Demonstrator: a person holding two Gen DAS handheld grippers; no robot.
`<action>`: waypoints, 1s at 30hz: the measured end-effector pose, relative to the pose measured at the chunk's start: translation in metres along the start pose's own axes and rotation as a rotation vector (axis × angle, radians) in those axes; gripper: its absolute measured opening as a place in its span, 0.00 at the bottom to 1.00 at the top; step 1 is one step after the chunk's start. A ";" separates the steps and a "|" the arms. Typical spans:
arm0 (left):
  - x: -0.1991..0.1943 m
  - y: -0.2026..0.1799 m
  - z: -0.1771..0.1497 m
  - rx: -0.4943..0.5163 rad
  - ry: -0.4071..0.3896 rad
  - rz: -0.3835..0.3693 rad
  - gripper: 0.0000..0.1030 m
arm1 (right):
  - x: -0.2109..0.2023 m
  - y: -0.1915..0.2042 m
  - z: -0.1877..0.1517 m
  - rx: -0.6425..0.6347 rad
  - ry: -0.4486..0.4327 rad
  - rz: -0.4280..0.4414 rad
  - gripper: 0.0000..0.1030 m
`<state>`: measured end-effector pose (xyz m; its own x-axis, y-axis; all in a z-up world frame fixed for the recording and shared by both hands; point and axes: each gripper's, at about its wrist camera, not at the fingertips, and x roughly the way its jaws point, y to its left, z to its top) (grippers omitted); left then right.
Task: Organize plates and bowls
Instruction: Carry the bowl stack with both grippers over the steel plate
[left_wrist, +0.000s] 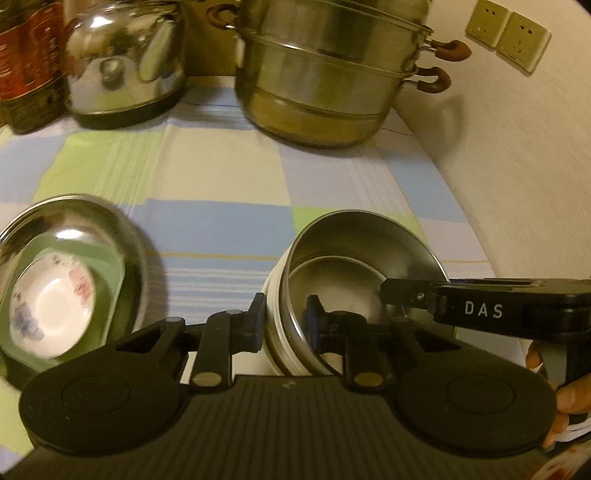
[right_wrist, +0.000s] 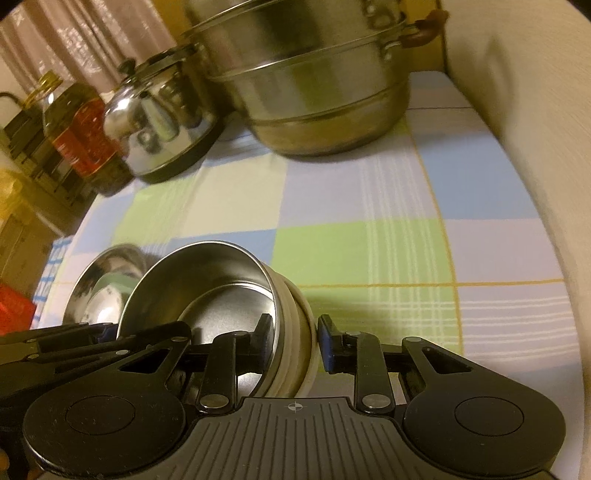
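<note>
A steel bowl (left_wrist: 354, 266) with a cream ribbed outer wall hangs tilted over the checked tablecloth, and both grippers hold it. My left gripper (left_wrist: 285, 320) is shut on its near-left wall, one pad inside and one outside. My right gripper (left_wrist: 400, 291) reaches in from the right and clamps the opposite rim. In the right wrist view the right gripper (right_wrist: 295, 336) pinches the bowl (right_wrist: 221, 280) wall, with the left gripper (right_wrist: 74, 334) at the far left. A steel basin (left_wrist: 122, 236) at the left holds a green dish (left_wrist: 110, 266) and a white patterned bowl (left_wrist: 51, 302).
A tall steel steamer pot (left_wrist: 325, 74) and a shiny kettle (left_wrist: 125, 62) stand at the back of the table, with an oil bottle (left_wrist: 26, 59) to their left. A wall with two sockets (left_wrist: 506, 33) borders the right side. A hand (left_wrist: 565, 402) shows at the lower right.
</note>
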<state>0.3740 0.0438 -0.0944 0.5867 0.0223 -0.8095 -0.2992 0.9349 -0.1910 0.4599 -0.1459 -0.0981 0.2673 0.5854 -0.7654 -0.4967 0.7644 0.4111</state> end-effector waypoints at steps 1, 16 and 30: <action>-0.003 0.002 -0.003 -0.002 -0.001 0.008 0.19 | 0.000 0.003 -0.002 -0.003 0.009 0.010 0.26; -0.052 0.043 -0.052 -0.112 0.000 0.125 0.19 | 0.010 0.068 -0.031 -0.131 0.105 0.099 0.26; -0.058 0.051 -0.061 -0.155 0.003 0.187 0.20 | 0.012 0.082 -0.040 -0.141 0.101 0.090 0.26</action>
<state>0.2791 0.0691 -0.0913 0.5078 0.1888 -0.8405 -0.5144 0.8491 -0.1200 0.3891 -0.0872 -0.0930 0.1359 0.6137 -0.7778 -0.6278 0.6607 0.4116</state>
